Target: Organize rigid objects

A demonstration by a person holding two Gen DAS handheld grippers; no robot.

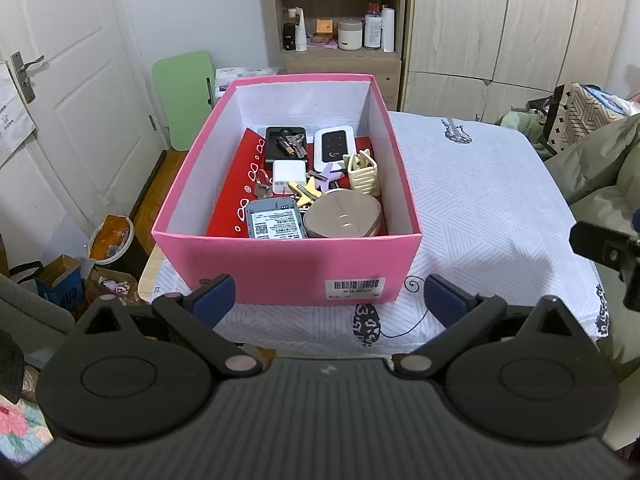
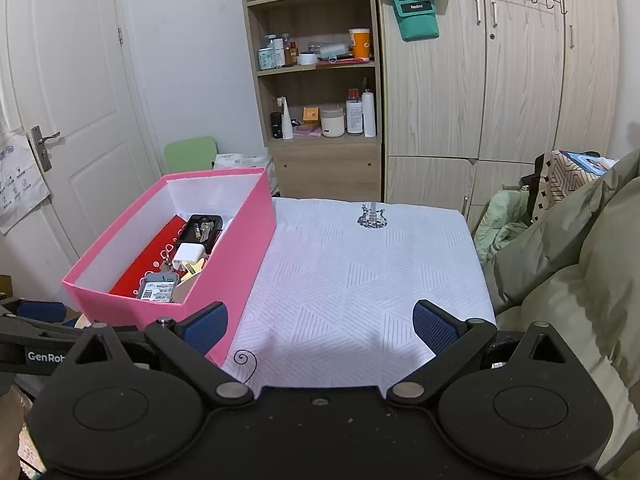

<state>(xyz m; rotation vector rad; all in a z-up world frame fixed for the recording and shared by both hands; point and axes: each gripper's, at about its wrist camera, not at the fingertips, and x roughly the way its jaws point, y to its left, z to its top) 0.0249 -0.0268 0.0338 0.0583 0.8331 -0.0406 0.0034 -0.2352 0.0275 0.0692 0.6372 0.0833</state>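
Pink box (image 1: 286,256) sits on the surface (image 1: 480,200), at the 12 o'clock of the left tongs (image 1: 327,300) and about 10 o'clock of the right tongs (image 2: 320,326). Everything rigid is already piled inside it on a red liner (image 1: 232,200): black case (image 1: 286,144) with keys at the far end, white router (image 1: 334,144) just beside it at 3 o'clock, white charger (image 1: 289,176) mid-box, grey router (image 1: 276,222) label-up at the near wall, beige compact (image 1: 344,216) touching it on the right, cream clip (image 1: 363,172) against the right wall, purple star (image 1: 329,174) and yellow keys between them.

Both tongs gape wide, nothing held. Left hovers short of the box's near wall; right hangs over bare cloth, box off to its left.

Read: nothing loose on the cloth, so the job looks near done or at a tidy-inside step. Can't tell which.

If tidying inside:
- Enter from above, clear of the near wall; it's cardboard and will slide if bumped.
- Take the compact or grey router first, nearest and flat. Grip across the short side.
- The compact's rounded edges look slippery, so close square on it.
- Keys and star overlap; lift slowly or they drag neighbours.
- Keep right tongs ready to brace the box's right wall at 9 o'clock.
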